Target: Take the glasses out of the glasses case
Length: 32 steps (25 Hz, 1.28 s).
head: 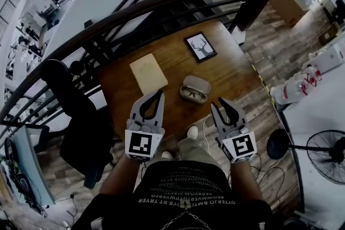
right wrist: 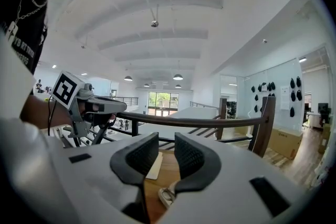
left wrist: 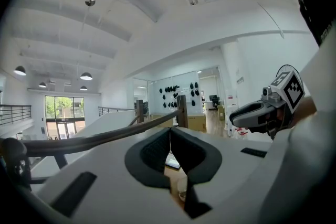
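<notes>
I am holding both grippers side by side at the near edge of the table point(head: 229, 74), neither one touching anything on it. The left gripper point(head: 159, 93) is showing its jaws closed tip to tip, with nothing gripped between them. The right gripper point(head: 219, 103) is showing its jaws parted, well short of touching, with only bare tabletop in the gap. I am seeing the case point(head: 195, 88) lying open on the table just beyond the grippers, between their two lines of aim and nearer the right one. The glasses point(head: 192, 95) are lying inside the case, lenses up. A beige pad point(head: 148, 73) is lying flat left of the case, close to it but apart. A black picture frame point(head: 200, 47) showing a deer is lying further back on the table. A dark railing point(head: 161, 4) is curving round the far side. A black chair point(head: 75, 126) is standing left of the table, and a fan point(head: 326, 151) is standing on the floor at the right.
</notes>
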{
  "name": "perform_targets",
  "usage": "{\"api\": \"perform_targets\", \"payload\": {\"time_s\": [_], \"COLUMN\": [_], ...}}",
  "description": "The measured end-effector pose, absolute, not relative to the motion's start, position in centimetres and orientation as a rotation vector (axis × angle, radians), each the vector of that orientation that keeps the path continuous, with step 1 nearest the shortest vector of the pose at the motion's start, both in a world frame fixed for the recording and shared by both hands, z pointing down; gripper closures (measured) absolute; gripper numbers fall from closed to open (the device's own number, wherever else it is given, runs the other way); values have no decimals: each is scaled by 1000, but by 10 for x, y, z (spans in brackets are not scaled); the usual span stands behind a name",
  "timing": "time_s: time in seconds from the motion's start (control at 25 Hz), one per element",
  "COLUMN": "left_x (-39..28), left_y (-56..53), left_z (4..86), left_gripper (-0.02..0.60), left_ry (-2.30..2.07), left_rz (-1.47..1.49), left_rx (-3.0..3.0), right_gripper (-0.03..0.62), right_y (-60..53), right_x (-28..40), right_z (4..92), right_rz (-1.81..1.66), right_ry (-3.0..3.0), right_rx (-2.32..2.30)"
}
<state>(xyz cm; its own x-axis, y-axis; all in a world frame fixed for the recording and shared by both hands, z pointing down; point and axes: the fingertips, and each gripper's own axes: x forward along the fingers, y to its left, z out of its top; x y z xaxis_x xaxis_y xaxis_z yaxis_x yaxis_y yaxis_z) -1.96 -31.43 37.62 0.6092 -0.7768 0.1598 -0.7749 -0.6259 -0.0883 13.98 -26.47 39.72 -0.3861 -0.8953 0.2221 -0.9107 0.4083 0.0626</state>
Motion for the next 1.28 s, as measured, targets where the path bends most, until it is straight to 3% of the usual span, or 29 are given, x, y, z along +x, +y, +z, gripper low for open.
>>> {"api": "perform_targets", "payload": {"time_s": [0.52, 1.28], "left_x": [6, 16], "left_y": [-363, -392], "left_z": [411, 508], "left_gripper": [552, 552], "left_ry": [1411, 1575], "left_rz": [-367, -491], "left_rx": [-2821, -2851], "right_gripper": [491, 488], "right_y": [-325, -355], "right_x": [158, 173], "right_z": [440, 567], "right_rz": [210, 456], "right_ry": [-2478, -2463], "right_rx": [1504, 1363]}}
